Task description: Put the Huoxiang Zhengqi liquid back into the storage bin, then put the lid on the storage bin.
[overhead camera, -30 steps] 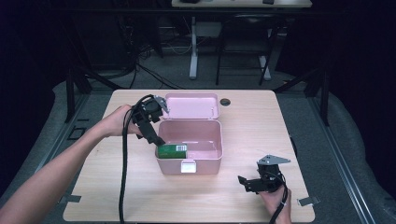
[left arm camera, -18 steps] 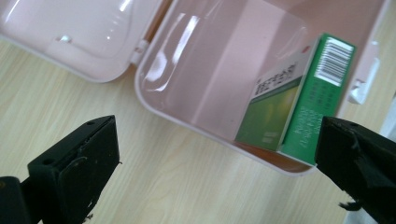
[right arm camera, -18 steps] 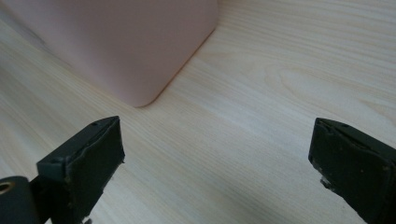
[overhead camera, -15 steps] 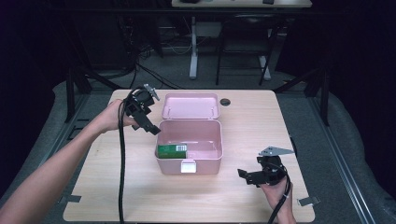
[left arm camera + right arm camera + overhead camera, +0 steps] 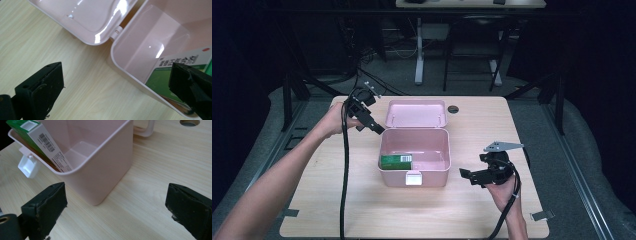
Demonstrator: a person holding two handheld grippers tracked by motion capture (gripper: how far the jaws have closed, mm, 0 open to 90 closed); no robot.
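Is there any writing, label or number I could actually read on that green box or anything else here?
Green and white box in the pink case: a barcode and fine print, too small to read.
Same box, left gripper view: large characters, cut off and blurred, unreadable.
No other text anywhere.

Open lid (image 5: 416, 113) blocks the pink box (image 5: 414, 177) from behind.

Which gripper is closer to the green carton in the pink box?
Left. The left gripper hangs open at the pink plastic box's back-left corner, nearer the green cardboard carton; the right gripper sits open beyond the box's opposite side.
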